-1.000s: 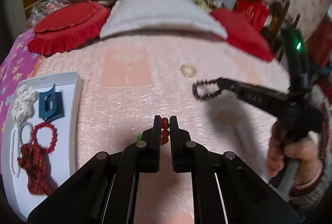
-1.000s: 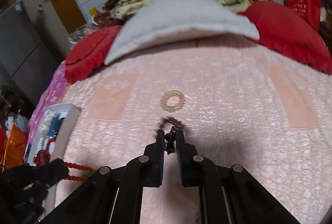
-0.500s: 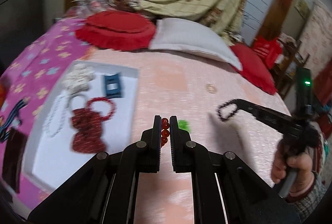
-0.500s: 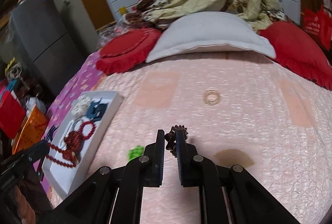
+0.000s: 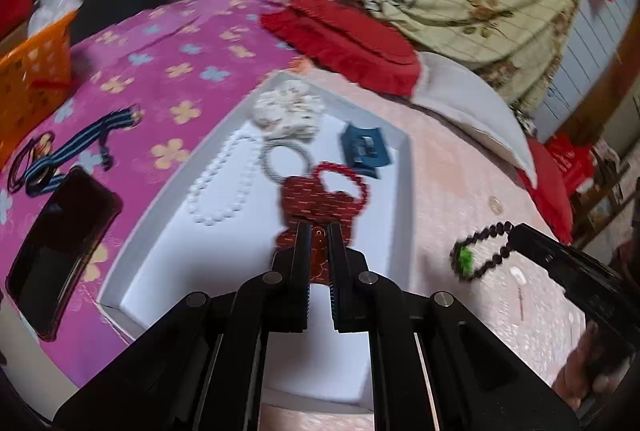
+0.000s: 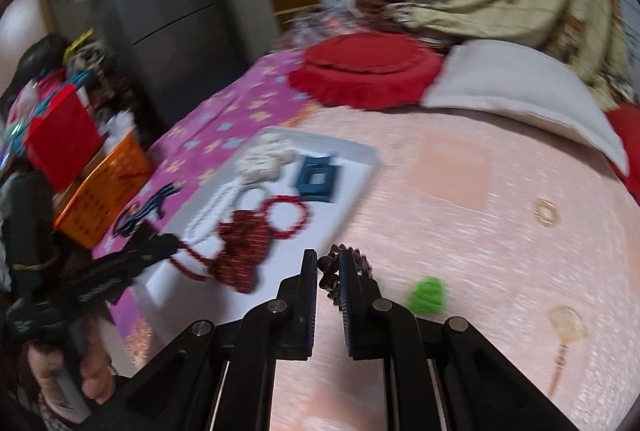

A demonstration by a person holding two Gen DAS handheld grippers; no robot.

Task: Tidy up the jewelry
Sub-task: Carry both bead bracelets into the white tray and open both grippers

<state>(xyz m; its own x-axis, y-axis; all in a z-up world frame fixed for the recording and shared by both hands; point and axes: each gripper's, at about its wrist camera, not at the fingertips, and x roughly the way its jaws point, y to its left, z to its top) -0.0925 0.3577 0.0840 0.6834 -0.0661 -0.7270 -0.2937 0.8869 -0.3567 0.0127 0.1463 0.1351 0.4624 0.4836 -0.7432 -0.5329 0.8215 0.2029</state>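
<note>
- The left gripper [image 5: 319, 243] is clamped on a red bead string [image 5: 318, 255], over the near part of the white tray [image 5: 404, 191].
- The right gripper [image 6: 328, 269] is clamped on a dark bead bracelet [image 6: 352, 263]; its loop hangs off the tips over the pink bedspread [image 6: 460, 251], just right of the tray.
- In the tray lie a dark red bead bundle [image 5: 316, 199], a red bracelet [image 5: 348, 175], a white pearl strand [image 5: 220, 187], a white hair tie [image 5: 286, 159], a blue clip [image 5: 364, 151] and a white flower piece [image 5: 288, 107].
- On the bedspread there are still a green bit [image 6: 428, 295] near the right gripper and, farther off, a gold ring [image 6: 546, 211].
- This looks like the carrying step, with both pieces on their way to the tray.
- Next, I judge, the red string needs lowering onto bare tray floor beside the bundle before release; the dark bracelet must cross the tray rim first.
- A phone [image 5: 60, 247] lies on the purple sheet left of the tray.
</note>
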